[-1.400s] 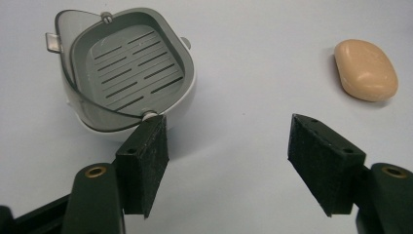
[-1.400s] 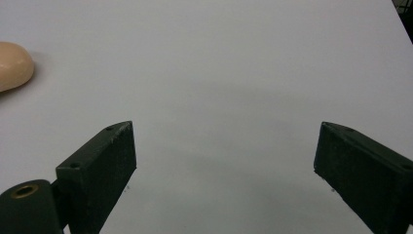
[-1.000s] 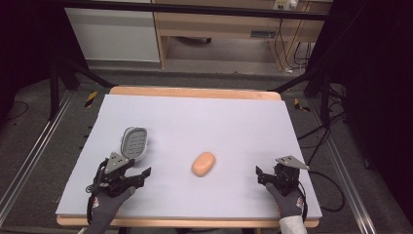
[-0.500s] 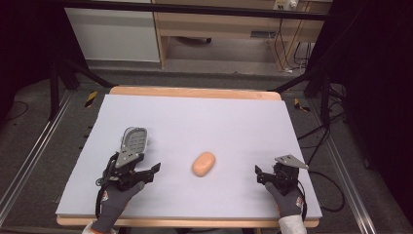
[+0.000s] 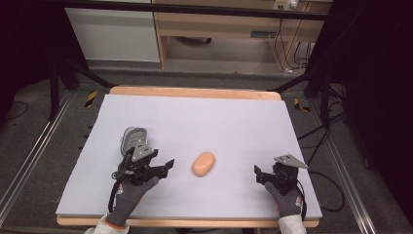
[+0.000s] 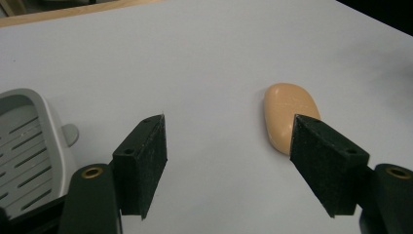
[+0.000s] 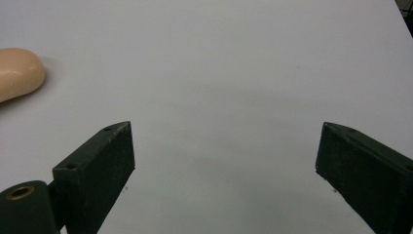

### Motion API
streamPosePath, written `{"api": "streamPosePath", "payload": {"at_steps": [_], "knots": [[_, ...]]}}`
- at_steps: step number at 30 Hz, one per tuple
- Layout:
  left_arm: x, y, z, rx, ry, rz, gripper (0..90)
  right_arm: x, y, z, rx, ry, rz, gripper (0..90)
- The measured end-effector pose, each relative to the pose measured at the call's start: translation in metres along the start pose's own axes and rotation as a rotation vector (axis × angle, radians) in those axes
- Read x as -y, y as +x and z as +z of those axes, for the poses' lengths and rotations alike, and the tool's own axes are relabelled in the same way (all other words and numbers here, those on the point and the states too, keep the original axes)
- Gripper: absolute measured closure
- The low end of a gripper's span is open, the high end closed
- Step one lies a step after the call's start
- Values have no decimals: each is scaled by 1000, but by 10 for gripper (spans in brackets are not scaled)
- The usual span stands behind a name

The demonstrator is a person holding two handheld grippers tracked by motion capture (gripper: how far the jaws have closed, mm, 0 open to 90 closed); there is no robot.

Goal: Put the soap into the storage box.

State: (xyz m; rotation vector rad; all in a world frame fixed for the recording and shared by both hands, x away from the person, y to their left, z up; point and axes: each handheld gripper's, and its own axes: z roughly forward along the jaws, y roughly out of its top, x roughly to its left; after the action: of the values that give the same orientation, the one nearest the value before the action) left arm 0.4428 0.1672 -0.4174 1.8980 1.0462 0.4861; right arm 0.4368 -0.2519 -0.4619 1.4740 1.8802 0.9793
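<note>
Soap lies mid-table on the white mat, free of both grippers. Judging by its aim, the left gripper is in the approach step: jaws wide apart, empty, soap just ahead. Next it needs to straddle the bar and close. A grey soap dish sits just beside it. The right gripper rests wide open, empty. Nothing blocks the way.

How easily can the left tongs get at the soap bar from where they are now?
Probably easily: the left tongs are open, the soap bar lies close ahead, and only bare table cover lies between them. The soap dish sits off to the side.
</note>
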Motion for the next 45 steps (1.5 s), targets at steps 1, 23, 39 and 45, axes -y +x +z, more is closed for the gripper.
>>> {"api": "streamPosePath", "payload": {"at_steps": [1,23,39,45], "knots": [[-1,-2,2,3,1,1,290,0,0,0,-2,1,1,74],[-16,-29,40,43,40,43,282,0,0,1,-5,7,9,71],[-20,-48,66,65,86,78,278,-1,-1,2,-9,10,12,71],[-20,-53,74,67,105,86,277,-1,-1,2,-9,12,7,71]]}}
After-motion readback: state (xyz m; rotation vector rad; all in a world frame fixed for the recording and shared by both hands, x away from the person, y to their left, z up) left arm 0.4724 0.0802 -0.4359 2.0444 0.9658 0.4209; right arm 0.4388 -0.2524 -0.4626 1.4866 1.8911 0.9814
